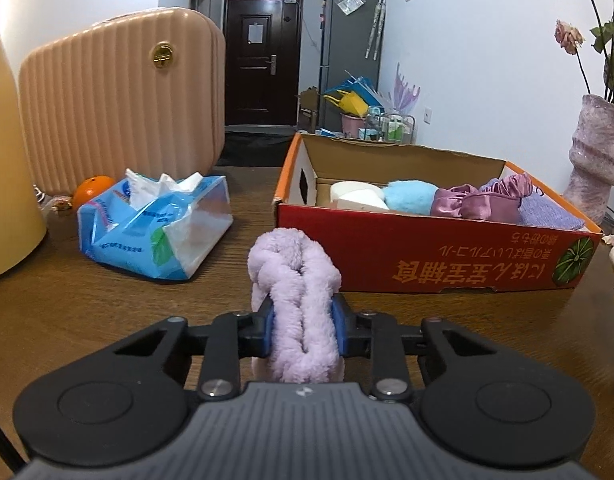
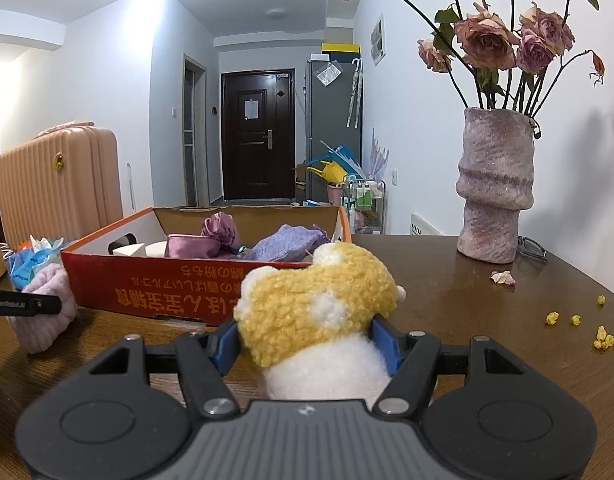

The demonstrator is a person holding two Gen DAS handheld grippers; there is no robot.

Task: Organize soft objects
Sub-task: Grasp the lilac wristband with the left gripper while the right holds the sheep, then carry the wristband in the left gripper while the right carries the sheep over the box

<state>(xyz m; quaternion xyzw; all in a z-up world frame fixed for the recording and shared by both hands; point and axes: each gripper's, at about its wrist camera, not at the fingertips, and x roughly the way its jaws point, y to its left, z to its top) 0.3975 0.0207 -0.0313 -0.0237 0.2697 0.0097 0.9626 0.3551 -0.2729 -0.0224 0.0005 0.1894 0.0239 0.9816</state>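
My left gripper (image 1: 301, 330) is shut on a fluffy lilac braided headband (image 1: 295, 280), its blue pads pressing both sides just in front of the red cardboard box (image 1: 427, 256). The box holds white sponges (image 1: 357, 196), a blue fluffy piece (image 1: 411, 196), a purple satin scrunchie (image 1: 479, 200) and a lilac cloth (image 1: 547, 214). In the right wrist view my right gripper (image 2: 307, 344) grips a yellow and white plush toy (image 2: 319, 308) between its blue pads, near the same box (image 2: 147, 284). The headband (image 2: 47, 308) shows at the left there.
A blue tissue pack (image 1: 155, 224), an orange (image 1: 93, 194) and a pink ribbed suitcase (image 1: 123, 96) stand left of the box. A purple vase (image 2: 495, 188) with dried roses stands at the right, with glasses (image 2: 531, 248) and fallen petals (image 2: 503, 278) beside it on the wooden table (image 2: 467, 320).
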